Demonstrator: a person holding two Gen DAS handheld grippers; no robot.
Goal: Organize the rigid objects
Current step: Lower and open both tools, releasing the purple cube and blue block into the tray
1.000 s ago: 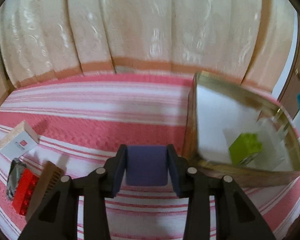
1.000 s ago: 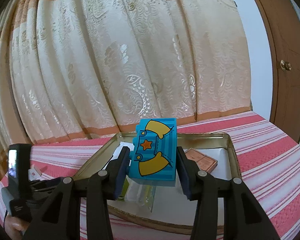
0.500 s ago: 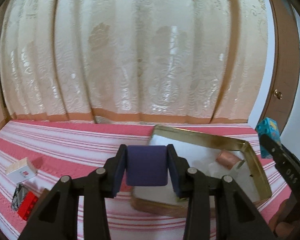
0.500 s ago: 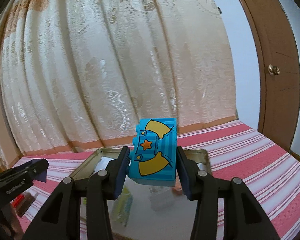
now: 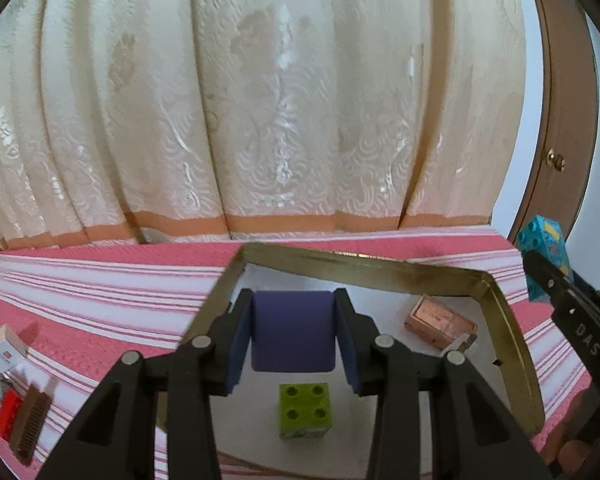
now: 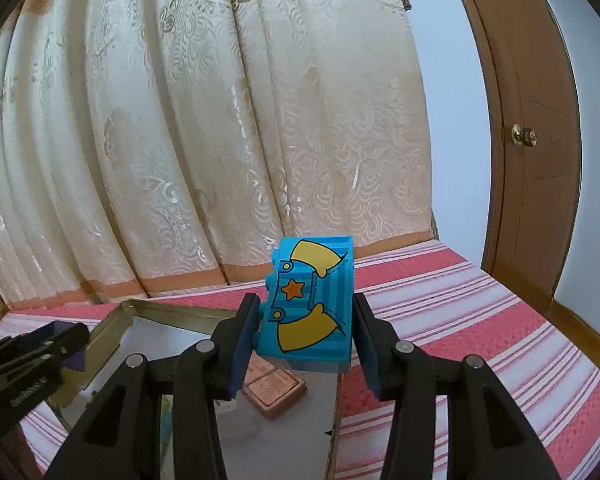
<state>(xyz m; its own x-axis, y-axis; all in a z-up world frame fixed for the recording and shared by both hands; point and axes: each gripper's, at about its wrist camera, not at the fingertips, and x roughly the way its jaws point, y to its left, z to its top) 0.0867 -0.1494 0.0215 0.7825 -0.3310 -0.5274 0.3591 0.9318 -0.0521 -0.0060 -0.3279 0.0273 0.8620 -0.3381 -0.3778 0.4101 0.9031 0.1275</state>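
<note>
The left gripper (image 5: 294, 332) has its two fingers clamped on a dark purple block (image 5: 293, 330), which fills the gap between the pads and hangs above the near left part of a shallow gold tin (image 5: 360, 266). Just below those fingertips, on the tin's white floor, sits a lime green brick (image 5: 306, 410) with its four studs up. Beyond the right finger and further into the tin lies a small copper-pink case (image 5: 440, 322), with a clear plastic piece just beside it. Well off to the left of the fingers, on the pink and white striped cloth (image 5: 100, 292), are a small white box (image 5: 4, 354), a red brick (image 5: 7, 416) and a brown comb (image 5: 30, 426) close together. The right gripper (image 6: 306, 316) grips a bright blue brick (image 6: 312, 302) printed with yellow shapes and an orange star, squeezed between both pads and held over the right-hand edge of the tin (image 6: 112, 328). Under its fingertips the pink case (image 6: 274, 392) shows again. A cream patterned curtain (image 6: 220, 140) hangs behind everything, with a brown door (image 6: 532, 140) to the right.
</note>
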